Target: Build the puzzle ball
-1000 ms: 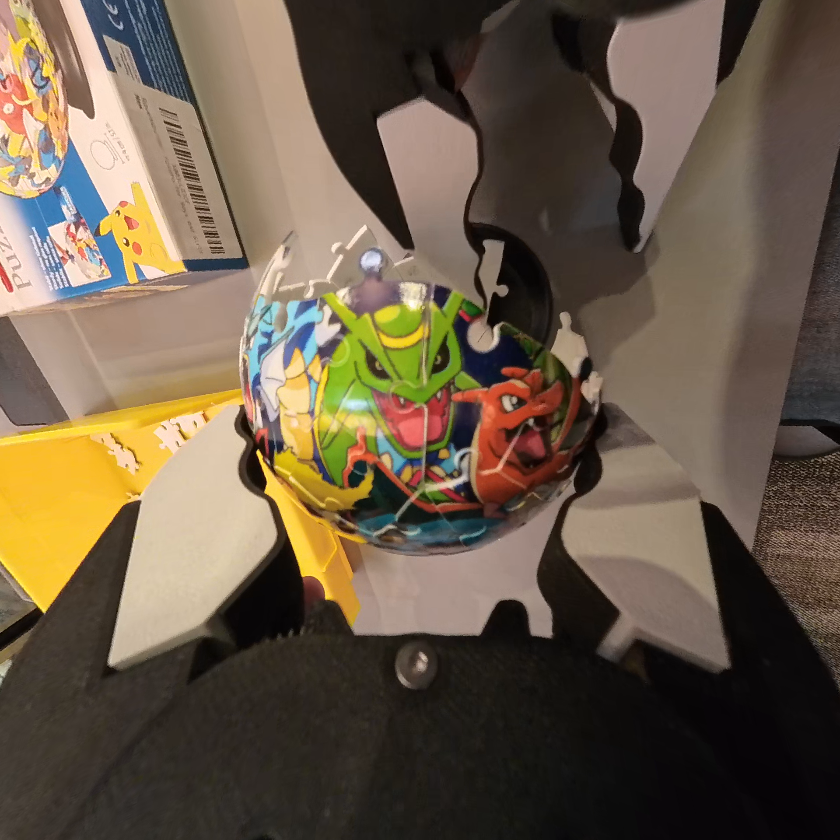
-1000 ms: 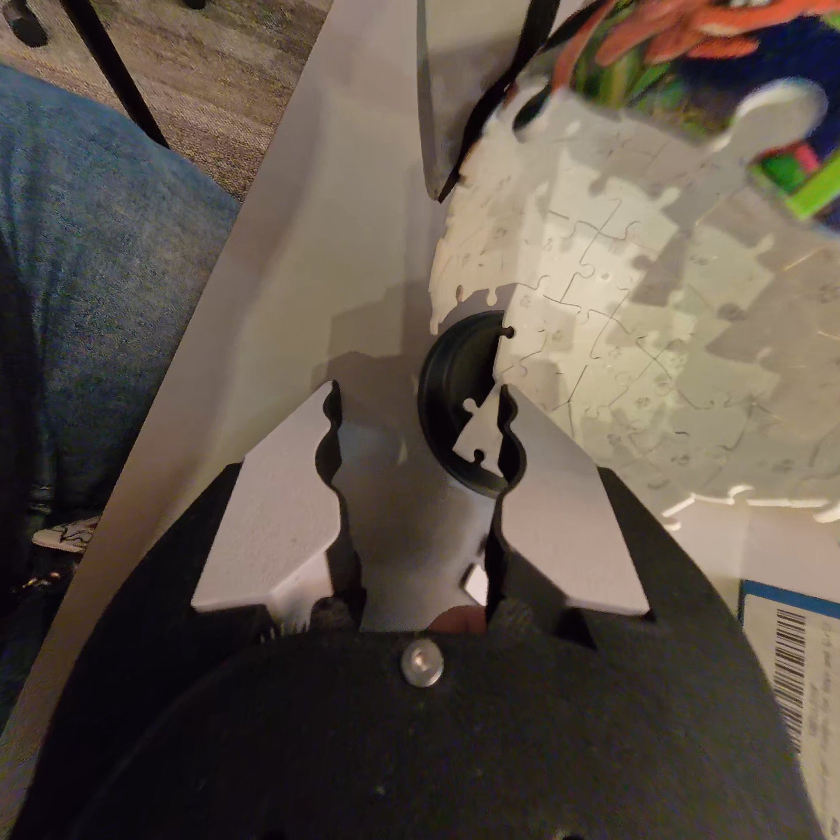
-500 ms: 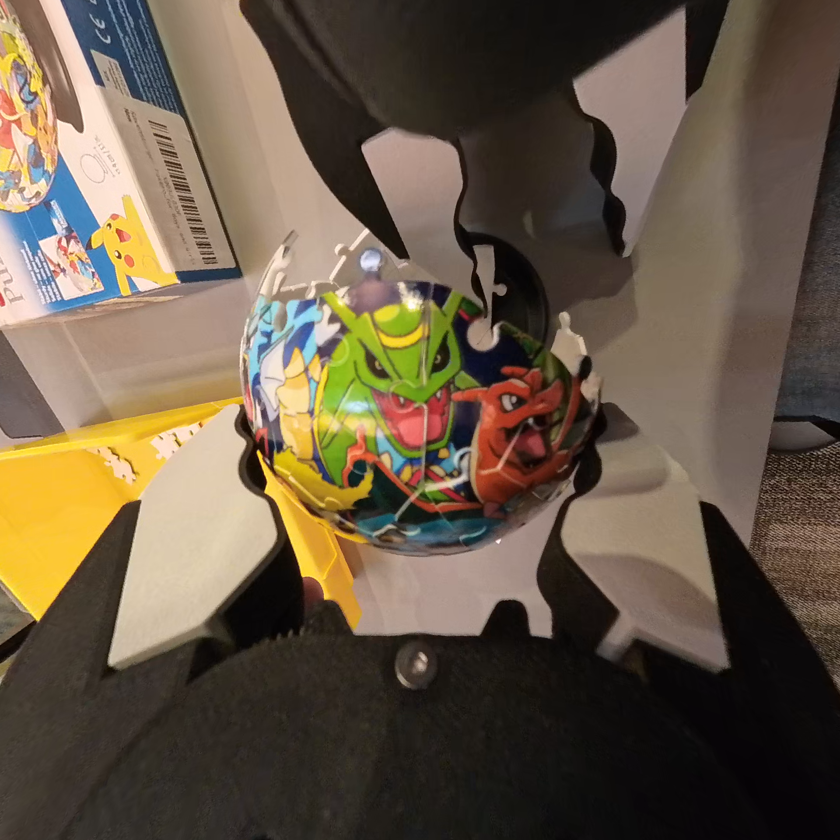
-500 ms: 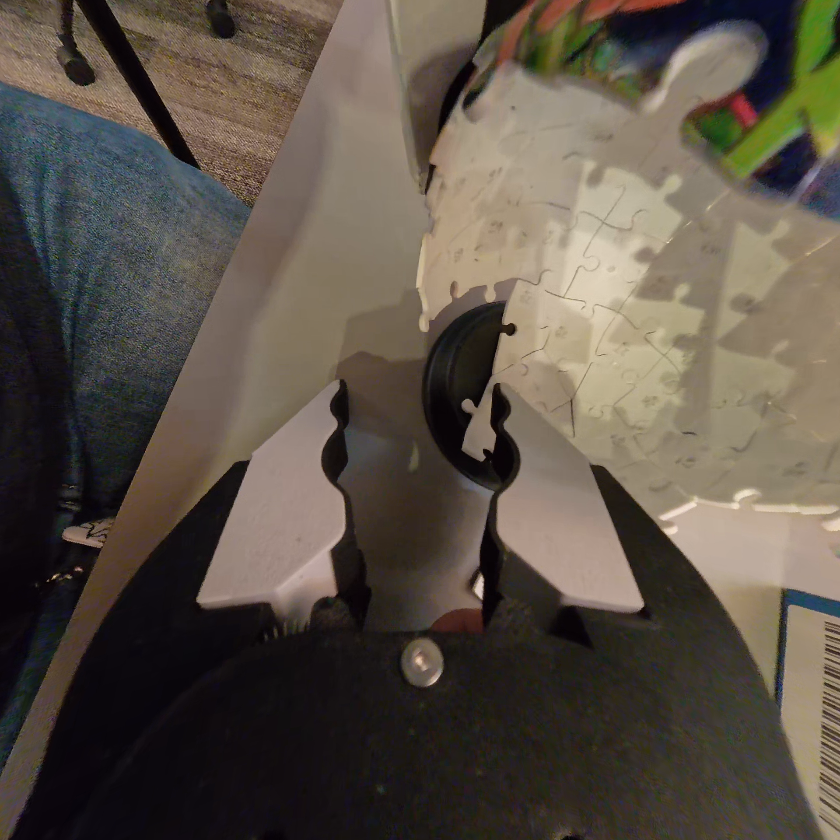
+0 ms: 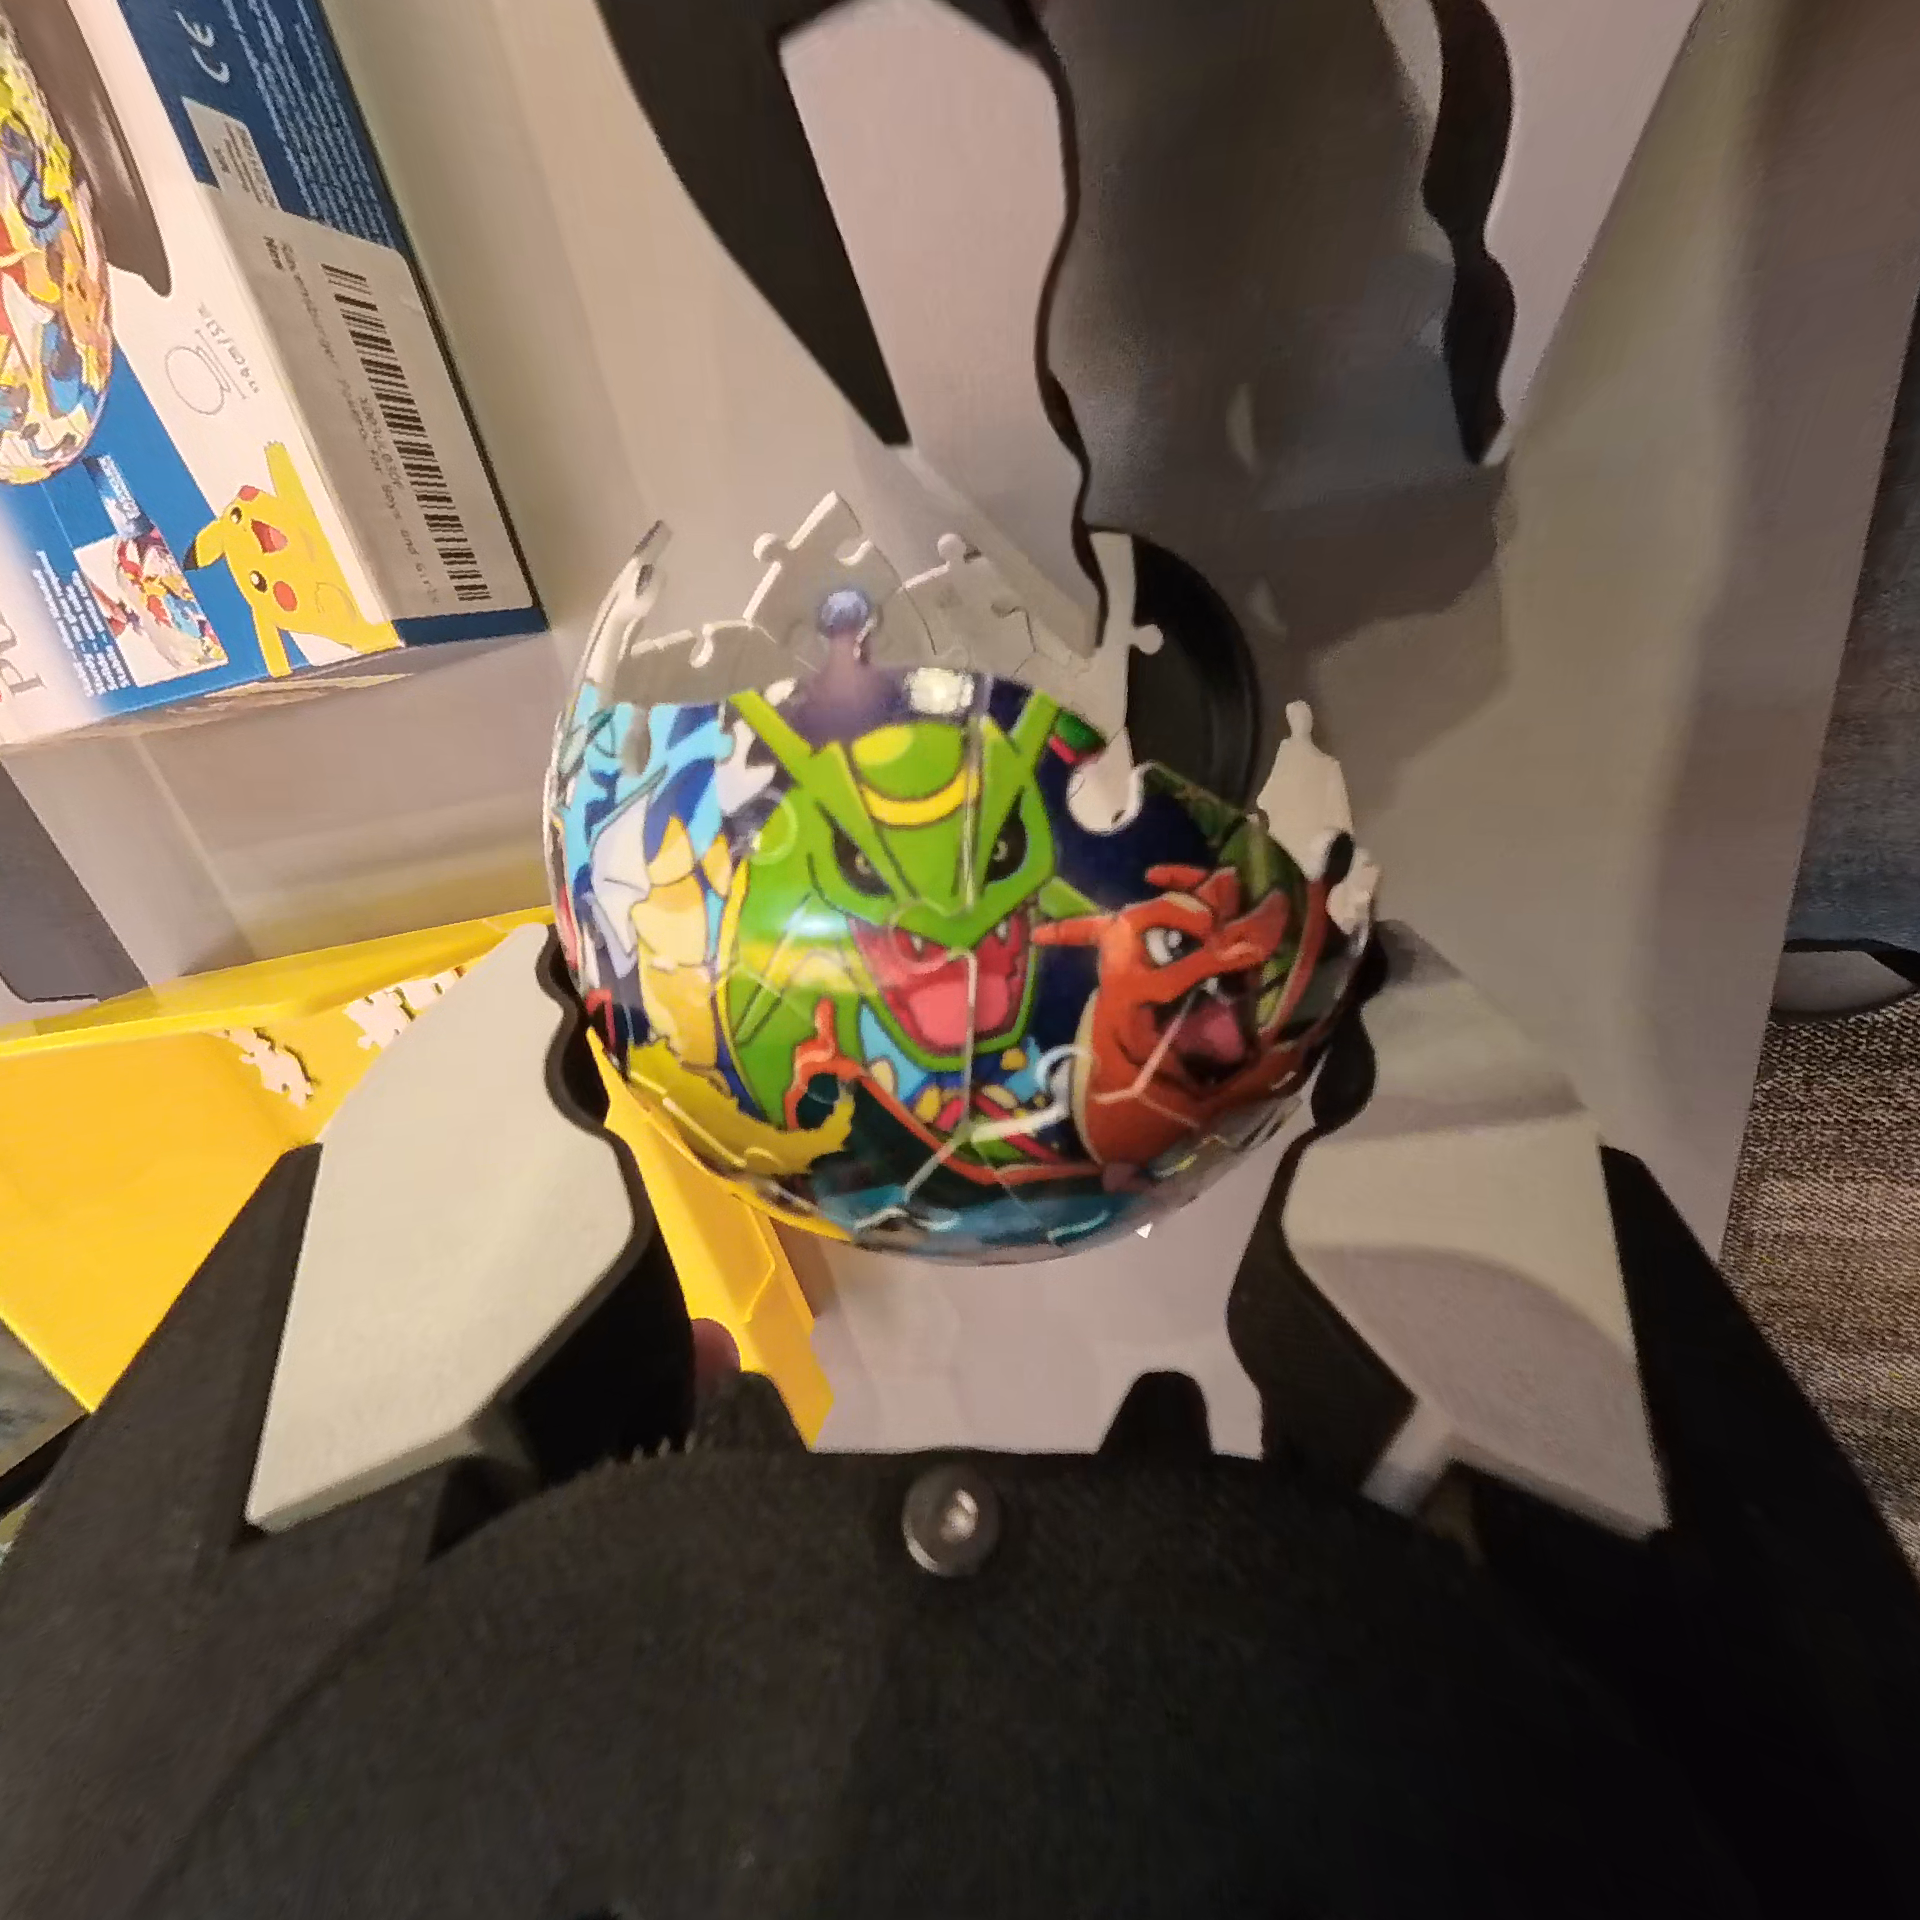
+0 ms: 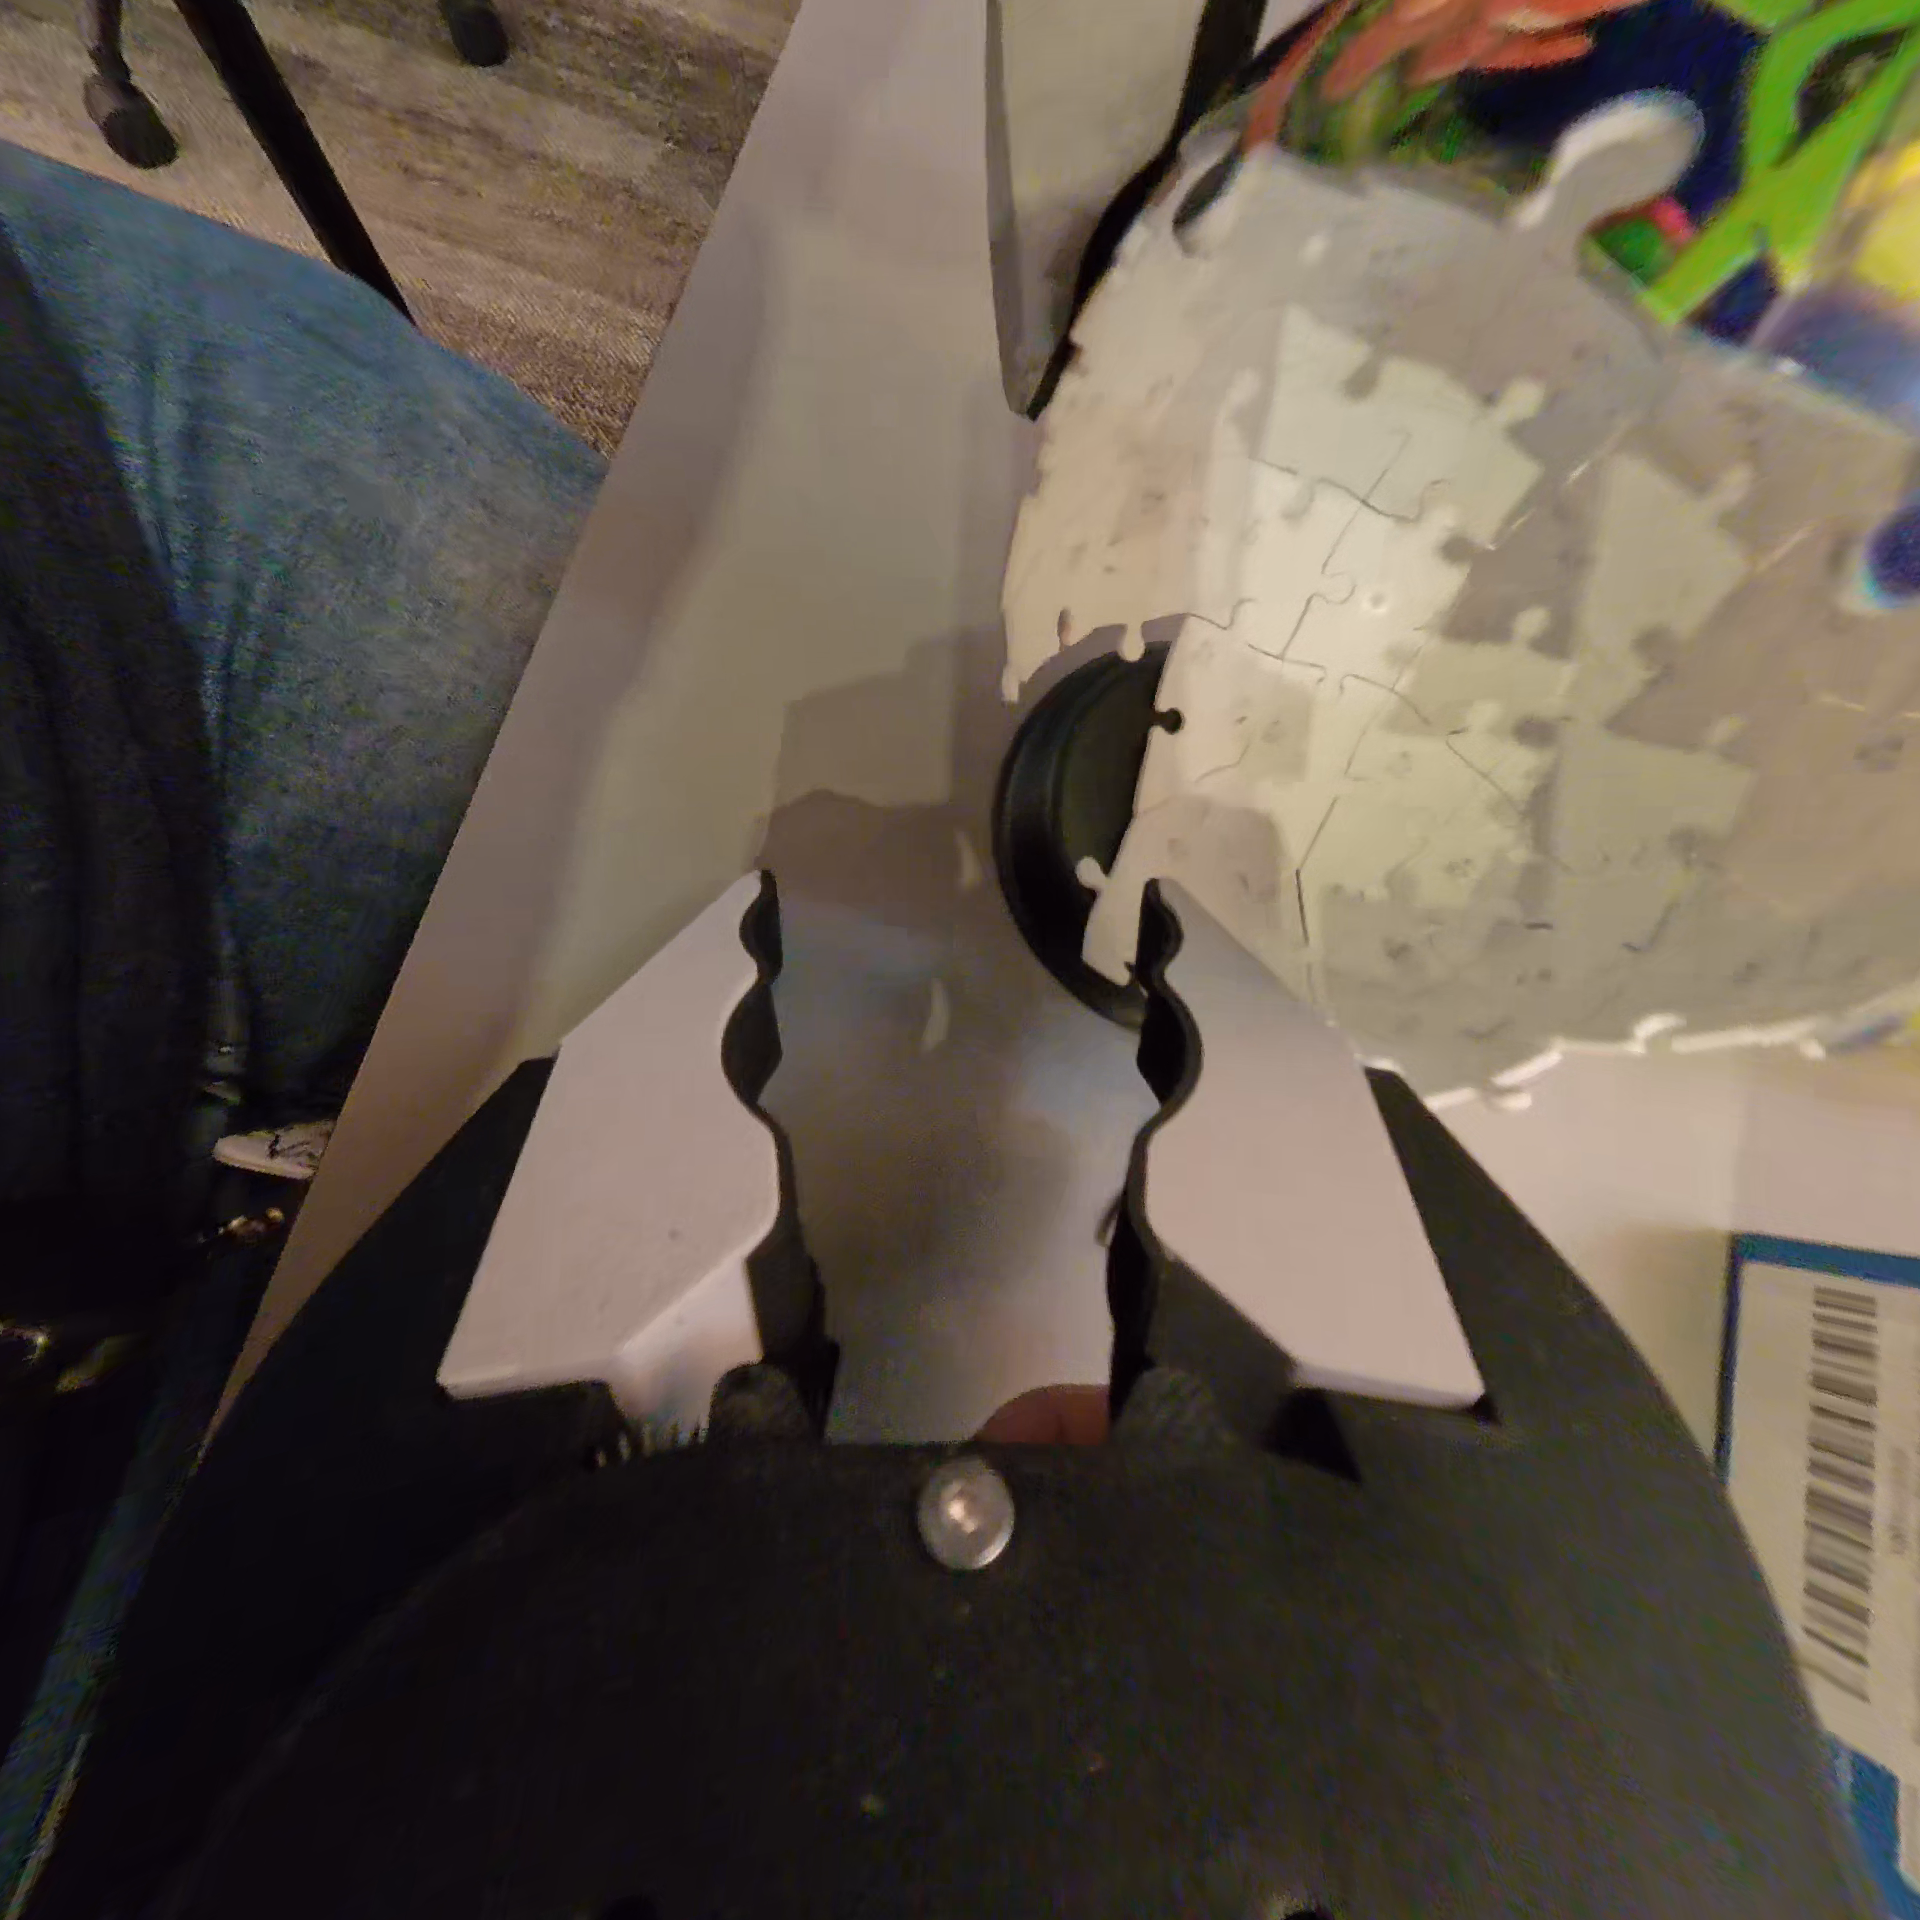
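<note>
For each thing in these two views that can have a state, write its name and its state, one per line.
puzzle ball: unfinished, top open, gripped on both sides
left gripper: shut on puzzle ball
right gripper: open, one fingertip against a loose white piece at the ball's rim
loose white piece: not yet seated in the rim
black stand: on the table behind the ball, empty
yellow tray: open, a few pieces inside
puzzle box: lying on the table

The ball (image 5: 961, 956) is filling the whole gap between the left gripper's (image 5: 961, 997) fingers. Ahead, the right gripper (image 5: 1262, 436) is blocking the approach; a box (image 5: 312, 416) is standing ahead-left, a yellow tray (image 5: 156, 1143) lying left.
</note>
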Demonstrator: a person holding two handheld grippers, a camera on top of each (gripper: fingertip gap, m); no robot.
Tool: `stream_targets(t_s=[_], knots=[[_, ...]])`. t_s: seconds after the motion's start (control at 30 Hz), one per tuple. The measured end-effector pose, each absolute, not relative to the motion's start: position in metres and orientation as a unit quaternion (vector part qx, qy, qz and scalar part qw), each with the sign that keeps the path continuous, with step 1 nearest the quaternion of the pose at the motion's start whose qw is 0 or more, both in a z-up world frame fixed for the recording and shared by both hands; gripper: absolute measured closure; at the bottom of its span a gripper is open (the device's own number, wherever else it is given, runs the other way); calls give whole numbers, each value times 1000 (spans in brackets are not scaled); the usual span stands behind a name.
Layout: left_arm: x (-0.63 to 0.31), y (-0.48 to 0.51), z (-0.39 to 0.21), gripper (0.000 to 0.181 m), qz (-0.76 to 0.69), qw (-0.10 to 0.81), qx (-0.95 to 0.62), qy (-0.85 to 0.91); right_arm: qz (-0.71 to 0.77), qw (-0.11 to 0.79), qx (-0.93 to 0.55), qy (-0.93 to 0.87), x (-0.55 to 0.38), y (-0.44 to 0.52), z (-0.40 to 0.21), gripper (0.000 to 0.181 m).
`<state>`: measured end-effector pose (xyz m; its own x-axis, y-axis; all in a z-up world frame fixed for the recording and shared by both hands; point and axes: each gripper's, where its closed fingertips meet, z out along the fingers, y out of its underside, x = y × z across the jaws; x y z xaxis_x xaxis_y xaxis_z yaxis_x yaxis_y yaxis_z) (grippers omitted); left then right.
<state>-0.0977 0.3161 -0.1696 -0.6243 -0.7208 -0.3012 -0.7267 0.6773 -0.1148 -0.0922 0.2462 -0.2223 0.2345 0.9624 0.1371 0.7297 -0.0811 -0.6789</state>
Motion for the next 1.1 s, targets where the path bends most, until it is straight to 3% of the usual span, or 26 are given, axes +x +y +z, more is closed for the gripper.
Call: stream_targets(t_s=[0.23, 0.57, 1.1], knots=[[-97, 316, -170, 48, 13, 161, -399, 903, 125, 335, -716, -599, -84, 253, -226, 104], [-97, 316, -170, 48, 19, 154, -396, 905, 171, 313, -735, -576, -86, 254, -231, 96], [-96, 316, -170, 48, 16, 152, -394, 906, 167, 284, -740, -586, -84, 257, -233, 105]])
